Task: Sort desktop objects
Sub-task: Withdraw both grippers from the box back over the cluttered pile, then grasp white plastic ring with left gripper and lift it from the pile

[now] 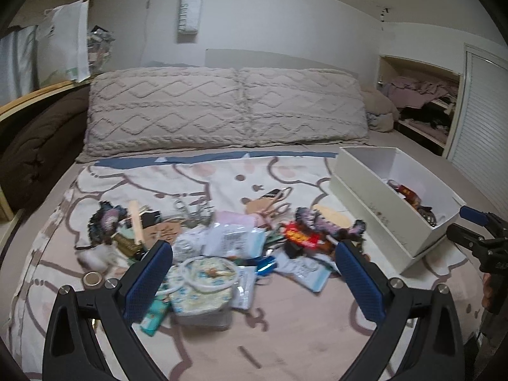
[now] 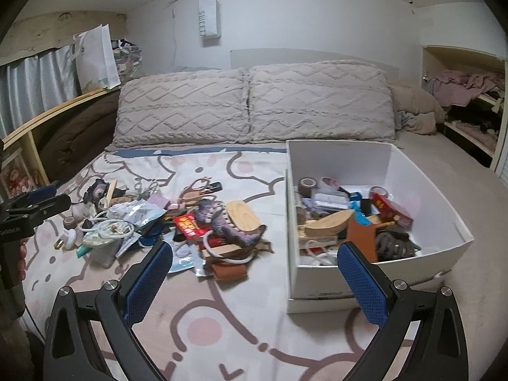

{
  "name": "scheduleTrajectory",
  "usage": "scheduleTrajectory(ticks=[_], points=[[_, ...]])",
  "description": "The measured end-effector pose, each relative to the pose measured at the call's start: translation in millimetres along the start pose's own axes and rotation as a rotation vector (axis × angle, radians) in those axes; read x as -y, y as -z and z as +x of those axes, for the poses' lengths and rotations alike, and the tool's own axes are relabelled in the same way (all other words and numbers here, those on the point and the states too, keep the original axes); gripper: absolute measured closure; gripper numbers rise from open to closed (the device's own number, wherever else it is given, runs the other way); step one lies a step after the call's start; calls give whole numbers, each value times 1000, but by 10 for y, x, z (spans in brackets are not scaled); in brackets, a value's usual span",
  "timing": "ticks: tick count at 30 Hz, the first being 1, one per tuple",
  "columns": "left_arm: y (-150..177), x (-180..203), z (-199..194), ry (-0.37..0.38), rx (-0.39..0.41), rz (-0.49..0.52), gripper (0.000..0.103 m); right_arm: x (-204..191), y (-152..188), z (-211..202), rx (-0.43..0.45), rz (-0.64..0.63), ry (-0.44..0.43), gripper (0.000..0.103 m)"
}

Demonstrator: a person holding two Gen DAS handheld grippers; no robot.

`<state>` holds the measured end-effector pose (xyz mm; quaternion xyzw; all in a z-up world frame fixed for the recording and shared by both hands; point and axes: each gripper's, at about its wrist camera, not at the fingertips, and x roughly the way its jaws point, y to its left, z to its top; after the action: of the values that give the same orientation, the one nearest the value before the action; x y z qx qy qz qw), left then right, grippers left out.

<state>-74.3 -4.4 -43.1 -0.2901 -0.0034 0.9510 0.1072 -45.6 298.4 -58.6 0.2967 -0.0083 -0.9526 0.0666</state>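
A heap of small objects [image 1: 222, 247] lies on the cartoon-print bedspread [image 1: 285, 324]: packets, a round patterned pouch [image 1: 206, 282], scissors, a red packet [image 1: 300, 238], a purple knitted toy [image 2: 222, 219], a wooden brush [image 2: 243, 216]. A white box [image 2: 444, 219] at the right holds several sorted items. My left gripper [image 1: 254, 254] hovers open just in front of the heap, nothing between its blue pads. My right gripper [image 2: 255, 254] is open too, between the heap and the box front. In the left wrist view the right gripper [image 1: 466, 222] shows beside the box [image 1: 381, 209].
Two textured pillows [image 2: 254, 104] lean against the headboard behind the spread. A wooden rail and brown bedding [image 1: 38, 146] border the left. Open shelves with clothes [image 1: 422, 101] stand at the right. Bare bedspread lies close in front of both grippers.
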Motion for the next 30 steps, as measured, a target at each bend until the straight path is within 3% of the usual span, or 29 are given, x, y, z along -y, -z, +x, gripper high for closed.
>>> scheduleTrajectory(ticks=[16, 30], points=[[310, -497, 263, -55, -46, -56, 0, -364, 93, 455, -29, -29, -28, 0], [503, -526, 585, -5, -98, -45, 1, -421, 373, 886, -93, -34, -17, 0]])
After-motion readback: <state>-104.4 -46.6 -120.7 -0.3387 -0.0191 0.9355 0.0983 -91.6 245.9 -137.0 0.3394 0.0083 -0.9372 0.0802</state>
